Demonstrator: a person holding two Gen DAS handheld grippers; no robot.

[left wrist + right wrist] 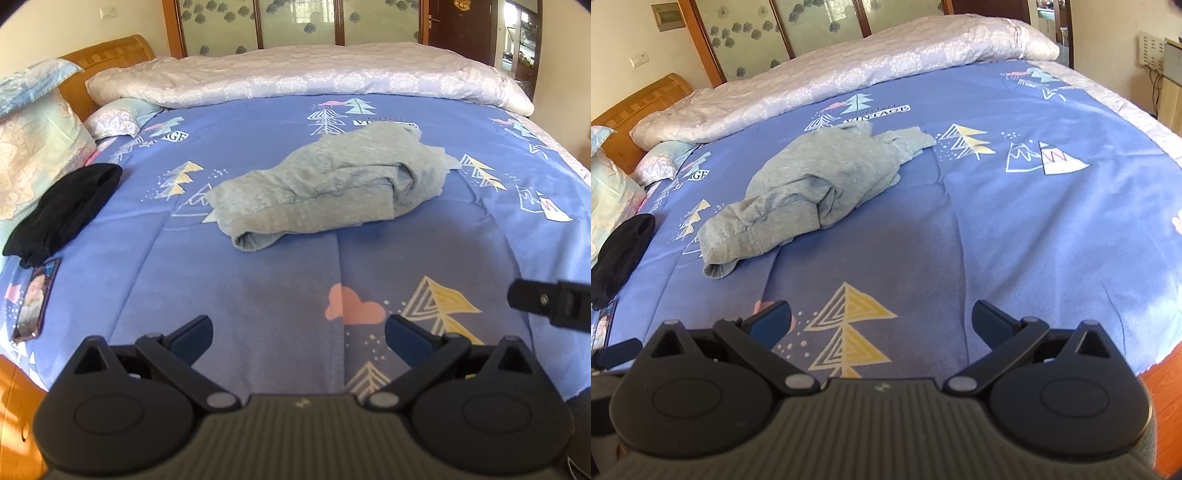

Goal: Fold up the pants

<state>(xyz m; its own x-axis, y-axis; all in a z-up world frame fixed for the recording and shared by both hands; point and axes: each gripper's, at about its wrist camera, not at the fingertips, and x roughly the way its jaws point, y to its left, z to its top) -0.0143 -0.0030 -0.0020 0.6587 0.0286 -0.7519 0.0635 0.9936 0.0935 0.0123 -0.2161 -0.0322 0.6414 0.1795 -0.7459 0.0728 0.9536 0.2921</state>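
Observation:
Grey pants [325, 184] lie crumpled in a heap on the blue patterned bedspread [258, 288], in the middle of the bed. They also show in the right wrist view [812, 184], to the left of centre. My left gripper [299, 336] is open and empty, near the bed's front edge, well short of the pants. My right gripper [882, 321] is open and empty, also near the front edge, to the right of the pants. One finger of the right gripper [546, 301] shows at the right edge of the left wrist view.
A black garment [62, 214] and a phone [35, 302] lie at the bed's left side. Pillows [33, 155] lean on the wooden headboard [110, 51]. A rolled pale quilt [295, 74] runs along the far side. Wooden floor [1167, 391] lies right.

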